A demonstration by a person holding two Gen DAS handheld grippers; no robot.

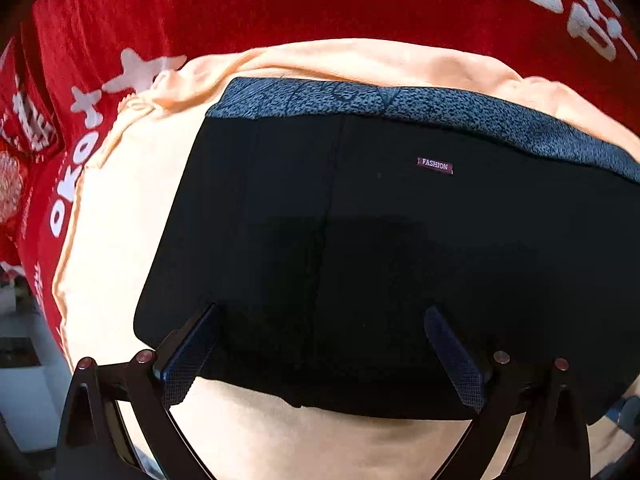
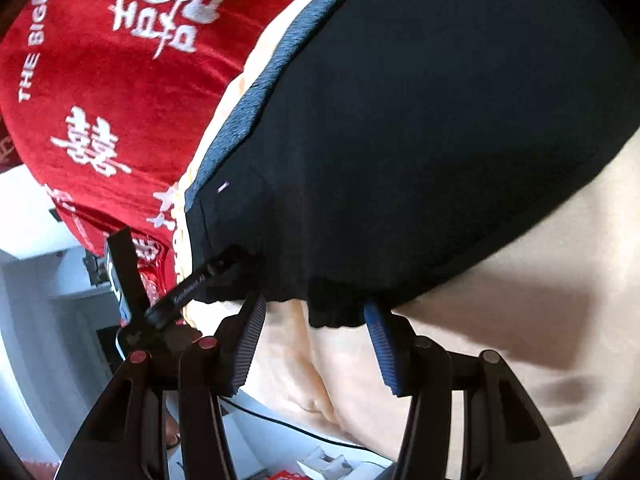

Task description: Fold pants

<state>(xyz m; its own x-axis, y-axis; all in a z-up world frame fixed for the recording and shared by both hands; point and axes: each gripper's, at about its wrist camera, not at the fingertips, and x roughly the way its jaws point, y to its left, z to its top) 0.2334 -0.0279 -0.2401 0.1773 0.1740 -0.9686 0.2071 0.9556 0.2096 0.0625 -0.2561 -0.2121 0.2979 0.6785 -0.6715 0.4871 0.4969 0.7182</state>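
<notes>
on top of a peach-coloured cloth (image 1: 120,216) lie the black pants (image 1: 360,240), folded into a compact block. a speckled grey waistband (image 1: 440,110) runs along the far edge, and a small "fashion" label (image 1: 435,166) shows just below it. under the peach cloth is a red blanket (image 1: 240,4) with white lettering.

the left tongs (image 1: 320,312) point steeply down over the near edge of the pants, jaws spread wide, nothing pinched between them.

in the right wrist view, the right tongs (image 2: 316,308) sit at a gathered hem (image 2: 336,316) of the pants (image 2: 420,140), with the hem between the jaws. i cannot tell whether the pads press on the fabric. the left tongs (image 2: 224,264) show at the pants' left corner.
</notes>
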